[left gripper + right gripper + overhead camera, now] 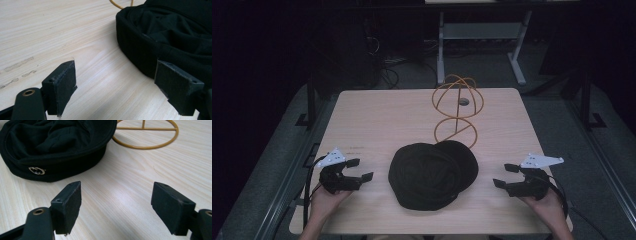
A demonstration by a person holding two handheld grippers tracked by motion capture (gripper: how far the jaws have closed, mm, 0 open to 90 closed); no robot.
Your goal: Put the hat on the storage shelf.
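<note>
Black cap [432, 175] lay on the wooden table [377, 120], near the front edge and about midway between our two grippers, well apart from neither yet touched by none. It sat crown down, its hollow facing up, the soft cloth rumpled inside.

Going left to right in the high view, we held the left gripper [363, 169] at roughly nine o'clock from the cap, its tips pointing toward three o'clock. Its jaws stood wide apart with nothing between them but bare tabletop. In the left gripper view the cap's dark band [150, 47] rose just behind the far pad, near it, though we could not tell whether pad and cloth met.

Next came the cap itself. At about one o'clock from it, just behind its rim, stood the gold wire stand [457, 112]: a flat ring base on the table, an upright rod, and a round cage of hoops on top. The cap's far edge lay close against the ring base.

At about three o'clock from the cap we held the right gripper [504, 175], tips pointing toward nine o'clock. Its jaws too were spread wide and gripped nothing. In the right gripper view, a small metal emblem [37, 170] showed on the cap's band, at about eleven o'clock from the jaws, and the stand's ring base [147, 135] lay at about one o'clock.
</note>
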